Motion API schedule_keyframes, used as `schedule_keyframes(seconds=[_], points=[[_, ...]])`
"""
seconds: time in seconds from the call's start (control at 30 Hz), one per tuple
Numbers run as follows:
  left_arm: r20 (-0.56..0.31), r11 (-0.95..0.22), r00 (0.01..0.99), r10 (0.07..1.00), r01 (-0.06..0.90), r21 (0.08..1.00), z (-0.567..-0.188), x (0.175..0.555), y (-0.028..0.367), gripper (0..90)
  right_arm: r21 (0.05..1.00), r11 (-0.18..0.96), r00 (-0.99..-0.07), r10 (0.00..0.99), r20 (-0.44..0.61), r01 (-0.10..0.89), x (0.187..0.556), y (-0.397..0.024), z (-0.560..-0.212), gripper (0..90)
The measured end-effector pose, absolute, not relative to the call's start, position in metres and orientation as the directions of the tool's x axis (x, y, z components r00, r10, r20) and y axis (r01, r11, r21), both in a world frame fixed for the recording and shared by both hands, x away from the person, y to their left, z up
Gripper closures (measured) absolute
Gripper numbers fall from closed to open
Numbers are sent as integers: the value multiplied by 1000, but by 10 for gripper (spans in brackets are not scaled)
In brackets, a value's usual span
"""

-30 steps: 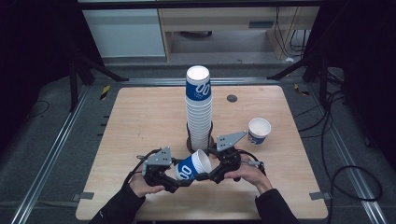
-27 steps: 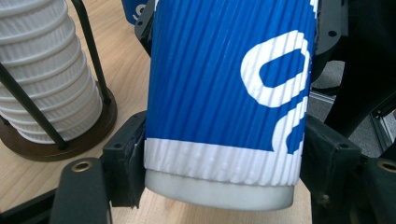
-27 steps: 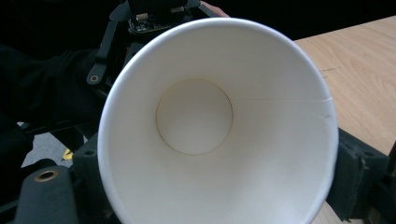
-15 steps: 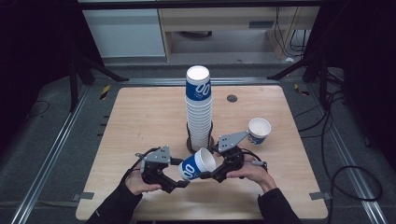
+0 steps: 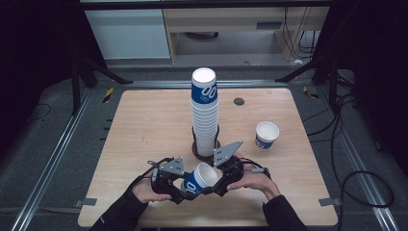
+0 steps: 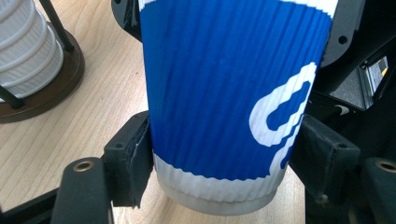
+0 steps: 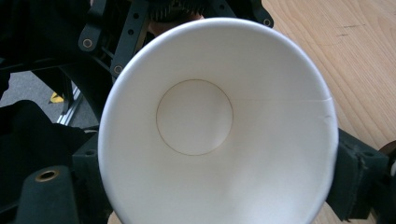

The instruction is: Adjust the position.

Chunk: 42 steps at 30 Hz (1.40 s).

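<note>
— What does the high view give you?

— My two hands come up from the bottom edge, low in the centre. Between my left gripper [image 5: 185, 188] and my right gripper [image 5: 215, 182] lies a blue-and-white paper cup [image 5: 199, 178], tipped on its side with its open mouth toward the upper right. Above it, in the middle of the wooden table [image 5: 144, 120], a tall stack of cups [image 5: 204, 113] stands in a dark round holder [image 5: 206, 149]; the top cup bears white marks that read like "00". A single cup [image 5: 266, 134] stands upright at the right, well apart from the rest.

— And your left gripper view?

— The cup's ribbed blue sleeve [image 6: 224, 93] takes most of the frame, its white base at the bottom centre. A white looping logo shows at the right; I cannot read it as a word. My two black pads [image 6: 135, 163] press the cup's lower wall from both sides, so that tool is clamped on it. The stack [image 6: 28, 46] and its holder's brown base [image 6: 51, 88] sit in the upper left.

— Your right gripper view?

— I look straight into the cup's white inside [image 7: 215, 126], the round bottom at centre. My jaws flank the rim at lower left and lower right, and they have just been closing and easing; whether the pads press the rim I cannot tell.
</note>
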State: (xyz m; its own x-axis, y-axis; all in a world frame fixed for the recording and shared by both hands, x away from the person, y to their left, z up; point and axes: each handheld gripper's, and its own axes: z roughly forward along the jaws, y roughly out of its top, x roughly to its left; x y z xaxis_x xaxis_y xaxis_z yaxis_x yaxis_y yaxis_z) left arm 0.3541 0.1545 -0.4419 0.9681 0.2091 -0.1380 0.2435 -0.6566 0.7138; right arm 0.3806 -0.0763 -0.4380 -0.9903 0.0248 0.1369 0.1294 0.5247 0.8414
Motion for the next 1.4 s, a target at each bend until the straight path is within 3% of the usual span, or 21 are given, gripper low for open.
schedule_keyframes(seconds=[0.23,0.67,1.0,1.4], points=[[-124,-631,963,241,253,733,-442,356,158,276,853,506,-992,56,114,126,382,-76,-438,100],[-108,-427,923,368,272,862,-425,359,179,277,934,290,-971,177,162,209,394,-102,-423,75],[-94,-423,928,360,253,870,-427,352,166,276,939,244,-966,146,212,243,393,-92,-425,101],[-80,-440,932,353,241,865,-429,349,159,276,931,256,-965,95,243,260,391,-83,-430,193]])
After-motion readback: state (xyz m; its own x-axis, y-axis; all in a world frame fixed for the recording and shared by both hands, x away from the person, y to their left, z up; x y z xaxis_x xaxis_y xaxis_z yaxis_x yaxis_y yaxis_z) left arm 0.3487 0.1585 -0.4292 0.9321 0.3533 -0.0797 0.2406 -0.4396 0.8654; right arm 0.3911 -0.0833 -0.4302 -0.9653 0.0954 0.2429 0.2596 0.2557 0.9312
